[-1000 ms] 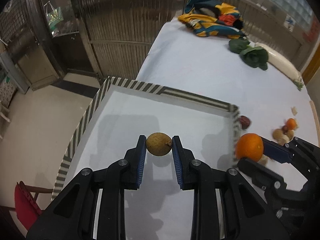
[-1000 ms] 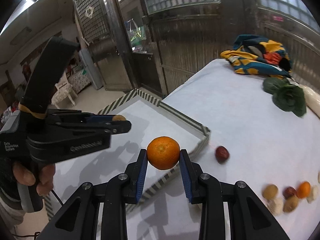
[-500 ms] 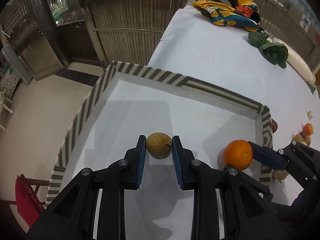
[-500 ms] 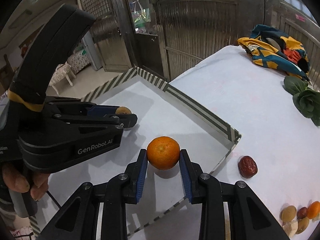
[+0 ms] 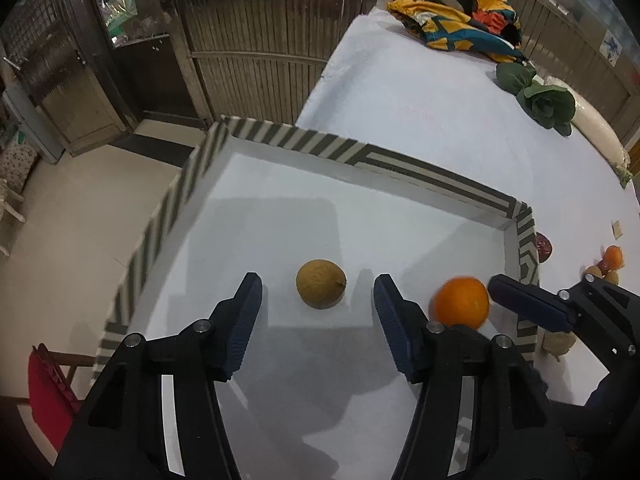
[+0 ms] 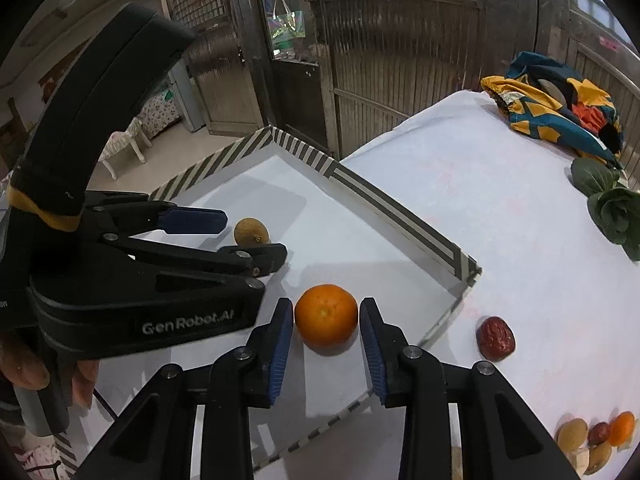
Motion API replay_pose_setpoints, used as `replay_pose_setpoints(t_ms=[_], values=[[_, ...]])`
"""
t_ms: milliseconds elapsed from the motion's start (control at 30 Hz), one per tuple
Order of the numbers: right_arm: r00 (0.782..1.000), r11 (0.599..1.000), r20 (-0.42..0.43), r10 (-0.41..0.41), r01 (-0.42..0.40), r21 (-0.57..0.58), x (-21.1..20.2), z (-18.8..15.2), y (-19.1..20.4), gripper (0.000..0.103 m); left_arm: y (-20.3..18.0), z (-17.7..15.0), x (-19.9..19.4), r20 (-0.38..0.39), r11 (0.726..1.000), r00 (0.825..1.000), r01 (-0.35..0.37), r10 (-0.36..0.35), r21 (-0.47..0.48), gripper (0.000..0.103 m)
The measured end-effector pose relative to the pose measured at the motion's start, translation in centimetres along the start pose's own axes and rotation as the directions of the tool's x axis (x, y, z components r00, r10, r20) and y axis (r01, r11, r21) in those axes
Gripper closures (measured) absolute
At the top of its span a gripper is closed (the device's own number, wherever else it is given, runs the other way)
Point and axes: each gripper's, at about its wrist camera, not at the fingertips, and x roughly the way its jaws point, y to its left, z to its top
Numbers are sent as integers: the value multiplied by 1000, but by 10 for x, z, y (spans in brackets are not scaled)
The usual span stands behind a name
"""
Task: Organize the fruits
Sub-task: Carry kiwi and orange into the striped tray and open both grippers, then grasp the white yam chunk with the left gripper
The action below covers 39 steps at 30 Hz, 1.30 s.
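A white tray with a striped rim (image 5: 360,156) (image 6: 400,216) lies at the table's near end. A brown round fruit (image 5: 321,289) (image 6: 251,232) rests on the tray floor. My left gripper (image 5: 318,282) (image 6: 256,237) straddles it, jaws opening, both pads well clear of it. An orange (image 6: 326,320) (image 5: 460,302) sits on the tray floor near the right rim, blurred in the left wrist view. My right gripper (image 6: 326,306) stands around it with its jaws opening and a thin gap at each pad.
On the cloth right of the tray lie a red date (image 6: 495,338) and a cluster of small fruits (image 6: 592,436). Farther back are leafy greens (image 6: 612,208), a white radish (image 5: 596,132) and a coloured garment (image 6: 556,108). The floor and a red chair (image 5: 48,384) lie beyond the tray's left rim.
The left jaws have sprung apart and let the brown fruit go onto the tray. The right gripper came in over the tray, and the orange now sits on its floor with the pads eased off.
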Motion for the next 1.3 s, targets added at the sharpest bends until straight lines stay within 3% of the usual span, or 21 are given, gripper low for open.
replay_pose_setpoints(t_ms=[267,533,700,833,1033,1300], values=[[995,997,99,7,-14,69,-60,-21,-6,69,-24,-21,-56,126,998,991,43,-48,40,45],[982,986,159,-100,76,151,-124,-77,-28,65,-69,-52,-93,182,984,971,133,-153,116,45],[978,964,117,-171,141,227,-141,-128,-57,64,-102,-71,-97,160,967,964,184,-212,174,45],[978,942,94,-184,148,302,-144,-163,-79,64,-132,-79,-83,112,958,968,197,-224,209,45],[979,930,102,-174,129,345,-147,-183,-94,64,-154,-86,-66,91,957,977,167,-193,236,45],[974,928,143,-174,114,354,-155,-180,-97,64,-165,-88,-62,96,957,979,152,-181,247,45]])
